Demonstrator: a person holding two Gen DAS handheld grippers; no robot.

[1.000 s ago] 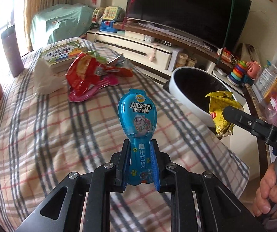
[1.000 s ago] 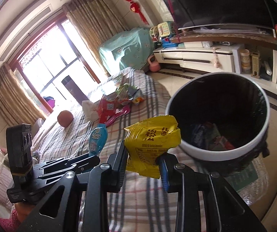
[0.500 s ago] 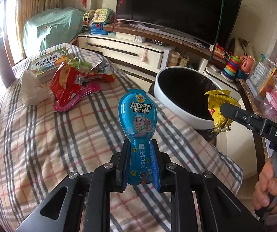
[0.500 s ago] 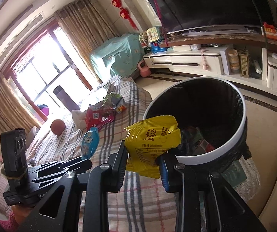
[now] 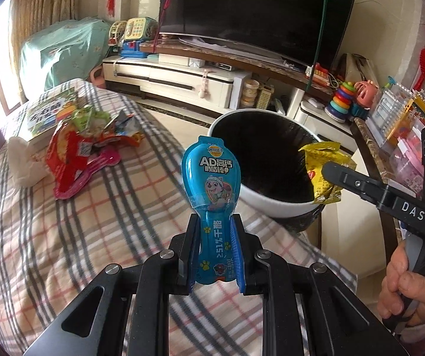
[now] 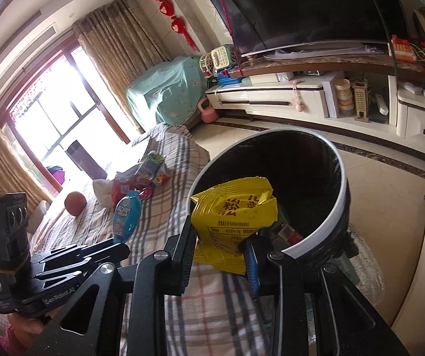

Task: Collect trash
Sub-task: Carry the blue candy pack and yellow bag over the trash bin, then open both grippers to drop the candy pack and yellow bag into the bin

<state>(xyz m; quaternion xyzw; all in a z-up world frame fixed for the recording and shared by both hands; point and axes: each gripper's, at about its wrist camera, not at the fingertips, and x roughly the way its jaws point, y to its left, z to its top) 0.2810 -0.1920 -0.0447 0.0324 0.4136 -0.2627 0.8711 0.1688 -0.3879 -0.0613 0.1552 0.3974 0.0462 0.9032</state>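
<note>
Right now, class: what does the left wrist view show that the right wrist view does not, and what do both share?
Left only: the person's hand gripping the right tongs' handle. Right only: trash lying at the bottom of the bin, and the bright window. Both: the blue wrapper in the left tongs, the yellow packet in the right tongs, the plaid cover.

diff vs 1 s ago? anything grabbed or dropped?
Both hand-held grippers have carried their loads toward the black bin: the yellow snack packet in the right hand-held gripper now overlaps the rim. Nothing grabbed or dropped. The left hand-held gripper still clamps the blue wrapper; the wrapper pile on the bed is unmoved.
</note>
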